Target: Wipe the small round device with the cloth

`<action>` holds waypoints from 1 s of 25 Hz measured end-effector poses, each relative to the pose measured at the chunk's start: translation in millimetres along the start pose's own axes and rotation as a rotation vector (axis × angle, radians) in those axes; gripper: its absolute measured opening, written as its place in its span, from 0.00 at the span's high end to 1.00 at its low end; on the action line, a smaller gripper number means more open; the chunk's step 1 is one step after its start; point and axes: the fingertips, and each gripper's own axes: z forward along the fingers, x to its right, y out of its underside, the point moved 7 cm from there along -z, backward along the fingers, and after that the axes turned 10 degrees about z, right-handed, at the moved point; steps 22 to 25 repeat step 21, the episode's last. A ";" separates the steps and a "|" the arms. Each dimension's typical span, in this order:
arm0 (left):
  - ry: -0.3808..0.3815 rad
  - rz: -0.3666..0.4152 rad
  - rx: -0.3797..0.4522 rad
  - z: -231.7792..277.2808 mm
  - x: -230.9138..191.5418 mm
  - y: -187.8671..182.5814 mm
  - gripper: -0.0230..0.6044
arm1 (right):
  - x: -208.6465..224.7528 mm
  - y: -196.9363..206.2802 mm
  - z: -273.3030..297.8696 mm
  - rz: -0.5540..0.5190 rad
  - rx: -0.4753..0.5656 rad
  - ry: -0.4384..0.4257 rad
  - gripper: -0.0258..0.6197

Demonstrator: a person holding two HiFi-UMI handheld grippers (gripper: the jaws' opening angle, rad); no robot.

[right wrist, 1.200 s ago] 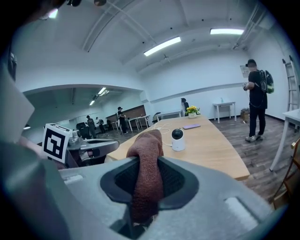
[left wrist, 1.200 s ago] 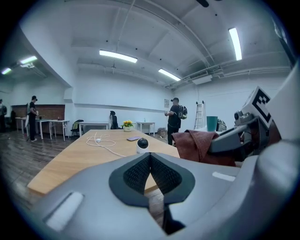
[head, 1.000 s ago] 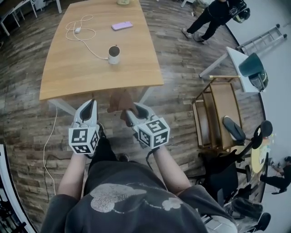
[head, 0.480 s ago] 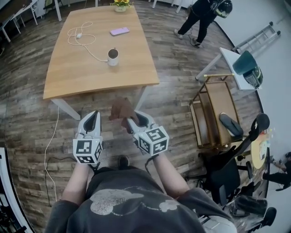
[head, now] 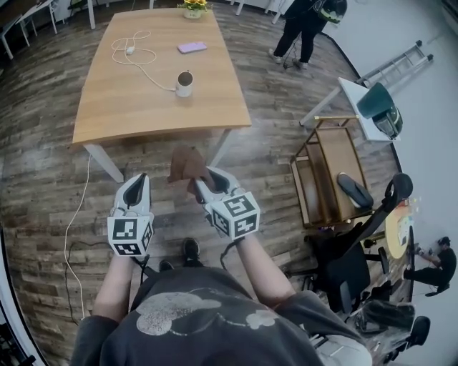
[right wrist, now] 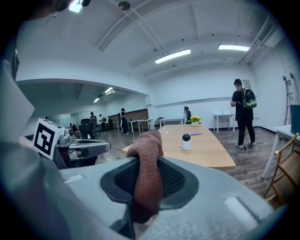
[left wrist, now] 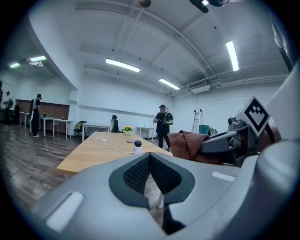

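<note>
1. Right gripper point(right wrist: 149, 185) is clamped shut on a reddish-brown cloth point(right wrist: 146, 152). The fabric is pinched between the dark ribbed pads and bunches up above the jaws in a rounded fold.
2. Left gripper point(left wrist: 150, 174) has its jaws pressed together with nothing between them.
3. In the head view both grippers are held side by side over the wooden plank floor point(head: 43, 164), short of the near edge of the table point(head: 136, 107). The cloth hangs just in front of that edge, and neither gripper touches the table.
4. The small round device point(head: 184, 83) stands upright on the tabletop, a little right of its middle. It has a white body and a dark top, and it is well apart from both grippers and from the cloth.
5. A white cable point(head: 134, 56) runs from the device toward the far left of the table, where it lies in loose loops.
6. A pale purple phone point(head: 192, 47) lies flat beyond the device. A small pot of yellow flowers point(head: 192, 6) sits at the far edge.
7. To the right of the table stands a wooden cart point(head: 330, 171) with a dark object on it. A person in dark clothes point(head: 304, 21) stands on the floor past the table's far right corner.
</note>
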 end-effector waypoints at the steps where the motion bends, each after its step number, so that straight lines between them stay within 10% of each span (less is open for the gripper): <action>1: -0.002 0.003 0.002 -1.9 -3.0 -0.7 0.93 | -0.9 -0.6 -1.0 -0.002 0.000 0.007 0.84; 25: 0.043 0.023 -0.010 -25.6 0.8 -1.7 0.93 | -21.9 10.8 -13.8 -0.050 -0.043 0.033 0.84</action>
